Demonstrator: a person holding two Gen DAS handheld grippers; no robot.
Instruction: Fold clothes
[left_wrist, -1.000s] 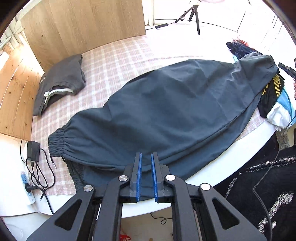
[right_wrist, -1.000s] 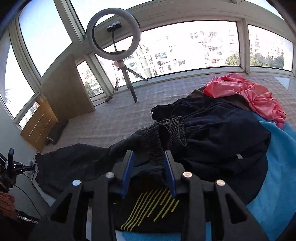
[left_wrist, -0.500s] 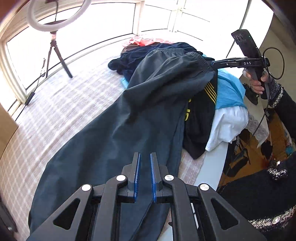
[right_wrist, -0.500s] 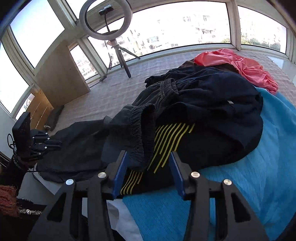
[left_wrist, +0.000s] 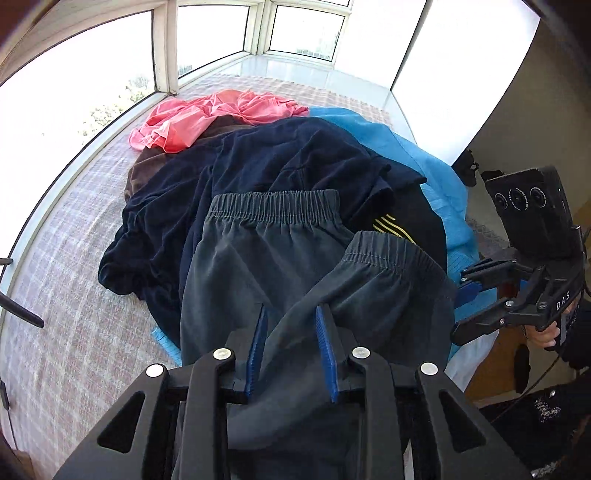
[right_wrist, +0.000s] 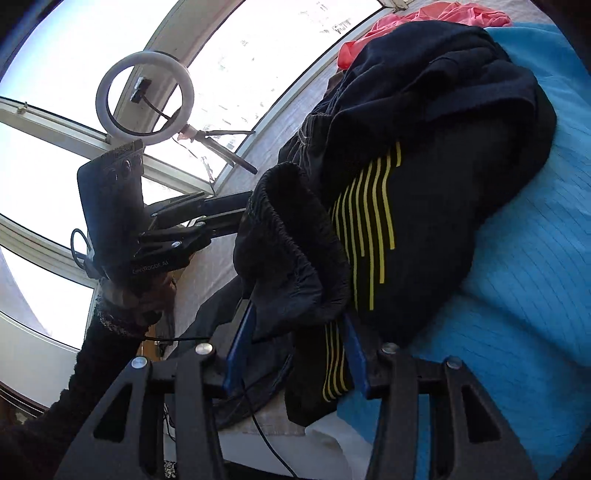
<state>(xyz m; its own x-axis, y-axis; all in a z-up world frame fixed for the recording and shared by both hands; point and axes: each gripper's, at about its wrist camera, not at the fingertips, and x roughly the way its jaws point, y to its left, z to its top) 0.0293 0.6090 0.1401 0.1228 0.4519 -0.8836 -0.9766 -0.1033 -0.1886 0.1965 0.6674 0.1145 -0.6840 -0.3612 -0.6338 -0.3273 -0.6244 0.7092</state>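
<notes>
**Grey trousers halfway onto the clothes pile**

So the left tool (left_wrist: 291, 350) has its blue pads (left_wrist: 257, 350) set fairly wide apart, and a fold of the grey trousers (left_wrist: 258, 258) bunches up between them, though I can't tell if the pads actually pinch the cloth. The trousers run from under that tool up onto the heap, elastic waistband (left_wrist: 273, 206) lying flat across the navy garment (left_wrist: 258, 155). One cuffed leg end (left_wrist: 388, 254) is lifted and curled over toward the right side.

The right tool (right_wrist: 295, 350) is spread wide too. From its camera that same dark cuffed end (right_wrist: 288, 240) hangs right between the pads, loose-looking, not squeezed. Behind it is the black garment with yellow stripes (right_wrist: 365, 221), and under everything a blue cloth (right_wrist: 517, 277).

A pink garment (left_wrist: 207, 118) sits at the far end of the pile near the window. The whole lot rests on a checked cover (left_wrist: 74, 295) over the bench. A ring light (right_wrist: 142, 94) stands by the window in the right view.
</notes>
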